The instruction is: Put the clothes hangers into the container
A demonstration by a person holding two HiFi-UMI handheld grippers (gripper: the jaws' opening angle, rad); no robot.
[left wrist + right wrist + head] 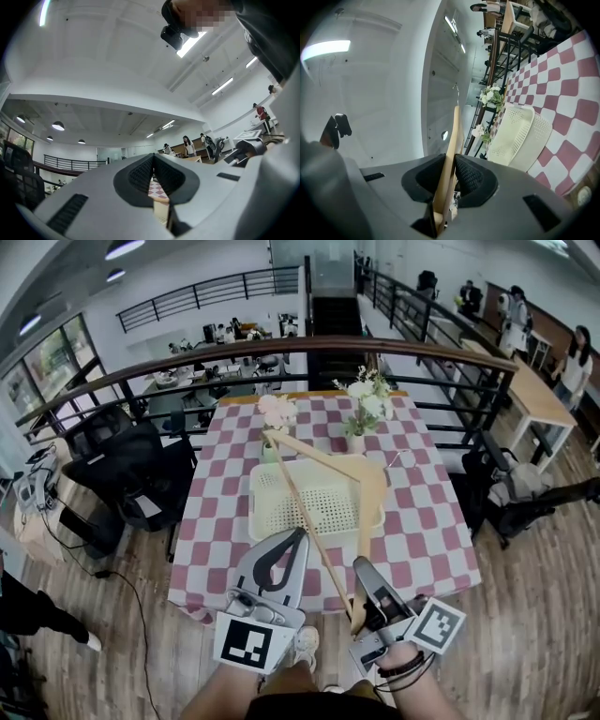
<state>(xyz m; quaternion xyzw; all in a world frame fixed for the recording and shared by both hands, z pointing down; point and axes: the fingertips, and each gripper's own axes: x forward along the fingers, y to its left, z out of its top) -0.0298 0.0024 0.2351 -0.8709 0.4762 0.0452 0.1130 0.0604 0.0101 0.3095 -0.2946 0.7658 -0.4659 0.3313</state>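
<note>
In the head view a wooden clothes hanger (pixel 323 454) hangs in the air over a cream perforated basket (pixel 255 493) on the checked table (pixel 427 521). My right gripper (pixel 359 566) is shut on the near end of one hanger arm, just short of the table's front edge. From the right gripper view, the hanger (pixel 453 136) rises between the pads of that gripper (pixel 452 159), and the basket (pixel 520 136) lies beyond it to the right. My left gripper (pixel 302 535) points at the basket's near rim. In its own view the left gripper (pixel 153 157) has its tips together with nothing held.
Two small vases of flowers (pixel 361 413) (pixel 275 418) stand behind the basket. A dark railing (pixel 281 348) curves past the table's far side. Black office chairs (pixel 131 474) stand to the left, and a seated person (pixel 511 493) is to the right.
</note>
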